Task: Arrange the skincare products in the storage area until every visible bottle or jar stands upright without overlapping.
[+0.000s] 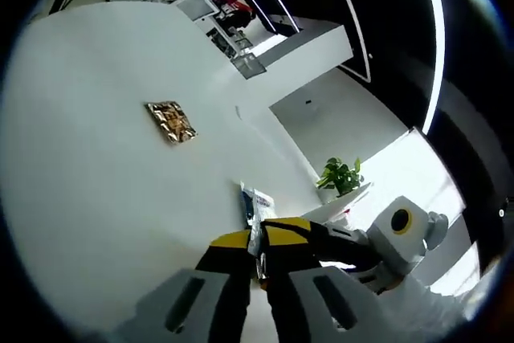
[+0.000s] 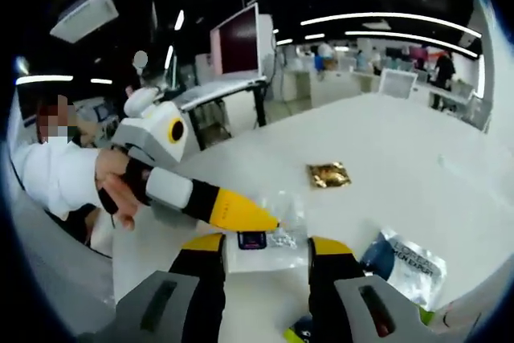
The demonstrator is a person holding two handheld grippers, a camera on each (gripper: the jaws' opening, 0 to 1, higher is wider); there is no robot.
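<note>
My right gripper (image 2: 265, 248) holds a flat white packet (image 2: 269, 259) with a small dark label; the packet touches both yellow pads. My left gripper (image 2: 269, 222) reaches in from the left of the right gripper view, its yellow tips shut on a crinkled clear sachet (image 2: 283, 230) right above that packet. In the left gripper view my left gripper (image 1: 259, 248) has its jaws pressed together on a thin silvery edge. A blue-and-white sachet (image 1: 255, 202) (image 2: 401, 261) lies on the white table (image 1: 96, 182) just beyond. A gold foil packet (image 1: 170, 121) (image 2: 328, 174) lies flat farther out.
A person in a white sleeve (image 2: 56, 178) grips the left gripper's handle. A potted plant (image 1: 340, 174) stands off the table's edge. Desks, a monitor (image 2: 237, 42) and shelving fill the room behind. A green-and-dark item (image 2: 299, 329) peeks under my right jaws.
</note>
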